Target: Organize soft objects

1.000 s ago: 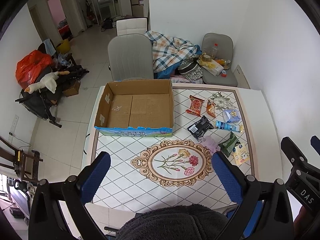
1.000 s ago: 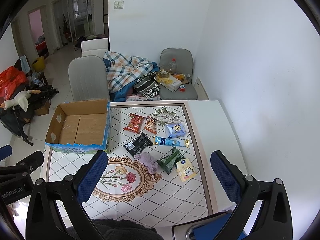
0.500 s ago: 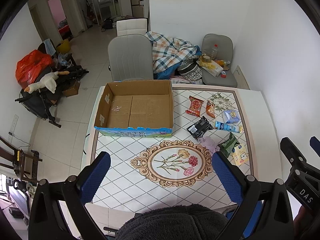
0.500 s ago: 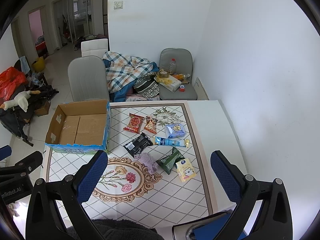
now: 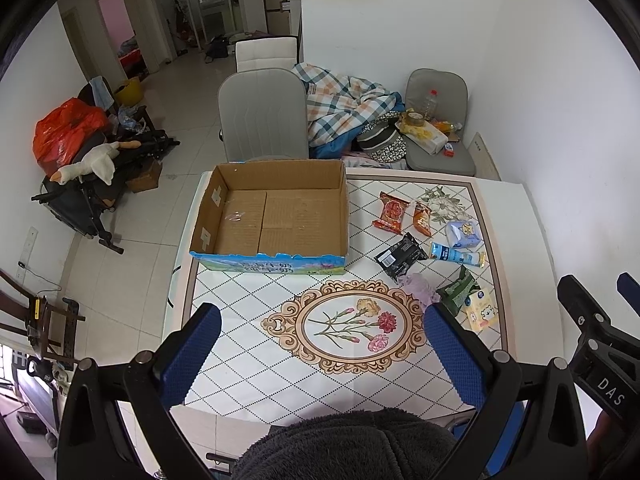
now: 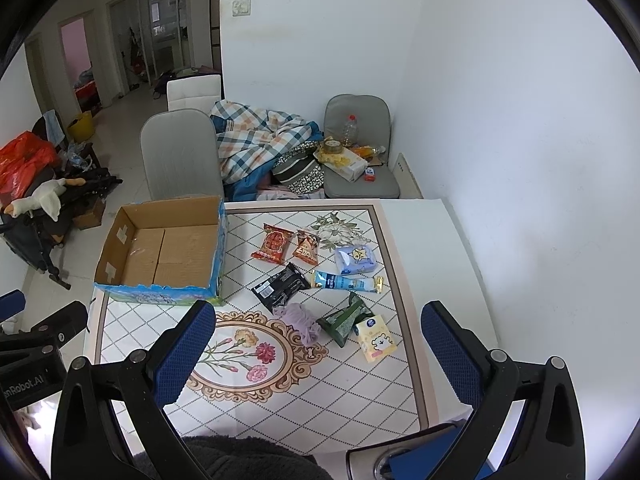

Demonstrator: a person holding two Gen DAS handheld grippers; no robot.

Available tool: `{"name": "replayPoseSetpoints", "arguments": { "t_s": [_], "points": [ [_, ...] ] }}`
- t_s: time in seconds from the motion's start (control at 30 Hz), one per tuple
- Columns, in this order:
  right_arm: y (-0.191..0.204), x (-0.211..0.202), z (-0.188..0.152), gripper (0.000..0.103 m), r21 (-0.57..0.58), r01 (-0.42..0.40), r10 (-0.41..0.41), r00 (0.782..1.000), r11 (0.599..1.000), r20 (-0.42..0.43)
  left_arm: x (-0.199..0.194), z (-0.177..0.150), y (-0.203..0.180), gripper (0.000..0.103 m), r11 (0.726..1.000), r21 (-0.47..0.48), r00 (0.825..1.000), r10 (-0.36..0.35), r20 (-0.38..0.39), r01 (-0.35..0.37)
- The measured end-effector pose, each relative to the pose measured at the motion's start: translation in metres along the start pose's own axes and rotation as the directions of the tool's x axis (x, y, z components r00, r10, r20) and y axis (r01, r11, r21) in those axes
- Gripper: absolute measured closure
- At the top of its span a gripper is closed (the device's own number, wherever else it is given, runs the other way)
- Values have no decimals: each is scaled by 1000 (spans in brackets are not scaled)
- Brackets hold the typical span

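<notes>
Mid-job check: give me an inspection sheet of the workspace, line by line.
Surface: table with a diamond-pattern cloth.
Job's things: cardboard box open, nothing seen inside; red snack pack, orange snack pack, tissue pack, tube, black pouch, purple puff, green pouch, yellow pack loose right of the box.
Clutter: nothing seen.
Grippers: left gripper and right gripper open, holding nothing, above the near edge.
Cables: nothing seen.
Surroundings: grey chair, plaid blanket.

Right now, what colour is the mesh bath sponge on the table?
Pale purple mesh bath sponge; right wrist view shows it best.
</notes>
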State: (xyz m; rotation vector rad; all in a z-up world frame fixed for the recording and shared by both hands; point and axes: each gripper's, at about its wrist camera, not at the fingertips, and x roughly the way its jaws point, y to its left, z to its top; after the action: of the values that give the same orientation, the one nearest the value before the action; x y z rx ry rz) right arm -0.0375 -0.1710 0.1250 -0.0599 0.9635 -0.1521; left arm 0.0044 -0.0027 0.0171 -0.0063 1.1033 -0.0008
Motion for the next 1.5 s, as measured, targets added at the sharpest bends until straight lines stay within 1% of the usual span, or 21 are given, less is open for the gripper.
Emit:
{"name": "replayPoseSetpoints", "arguments": {
  "t_s": [0.7,0.77,0.83,0.87,0.9,1.0,1.03,1.1,1.17,1.23,1.27,1.3,1.33,1.4,1.43,1.5],
  "points": [
    [4,0,2,0,-3,-5,5,1000,1000,-2,1,-5,5,0,1000,-9,1000,-2,-7,2],
    [4,0,1,0,-2,-3,3,1000,1000,-4,9,-4,2,0,1000,-6,1000,-8,-20,7],
    [0,8,2,0,11,1,-1,1000,1000,-22,25,0,-2,0,1000,-3,999,-10,-41,10],
    [-5,16,3,0,22,9,-8,999,1000,-36,35,2,-4,0,1000,-3,999,-15,-52,14],
    [-12,25,3,0,30,19,-18,999,999,-48,48,4,-7,0,1000,-4,996,-23,-81,23],
    [-38,63,3,0,56,52,-45,992,997,-122,91,11,-14,0,997,-25,985,-76,-153,73],
    [-48,79,1,0,64,64,-54,987,996,-154,108,13,-19,0,996,-31,978,-84,-189,80],
    [-71,116,-4,0,71,95,-76,971,993,-229,146,13,-29,0,992,-51,957,-125,-261,116],
    [-90,158,-14,0,76,106,-79,951,991,-298,182,12,-41,0,984,-80,929,-179,-323,162],
    [-108,200,-25,0,67,92,-62,931,994,-360,219,10,-56,0,972,-114,894,-234,-381,206],
    [-118,223,-32,0,63,92,-60,919,994,-391,233,9,-63,2,967,-126,879,-256,-402,223],
    [-124,244,-37,0,53,94,-63,905,994,-421,249,8,-72,12,963,-134,864,-268,-426,233],
    [-131,269,-44,0,46,90,-59,890,995,-451,269,6,-84,19,958,-143,841,-285,-459,247],
    [-138,308,-55,0,28,76,-52,870,997,-490,300,2,-104,26,953,-149,804,-302,-511,263],
    [-142,333,-63,0,19,65,-46,855,998,-517,317,-2,-115,28,954,-148,786,-300,-541,262],
    [-144,368,-76,0,12,37,-23,825,999,-565,344,-7,-131,29,953,-151,757,-300,-580,262]
  ]
}}
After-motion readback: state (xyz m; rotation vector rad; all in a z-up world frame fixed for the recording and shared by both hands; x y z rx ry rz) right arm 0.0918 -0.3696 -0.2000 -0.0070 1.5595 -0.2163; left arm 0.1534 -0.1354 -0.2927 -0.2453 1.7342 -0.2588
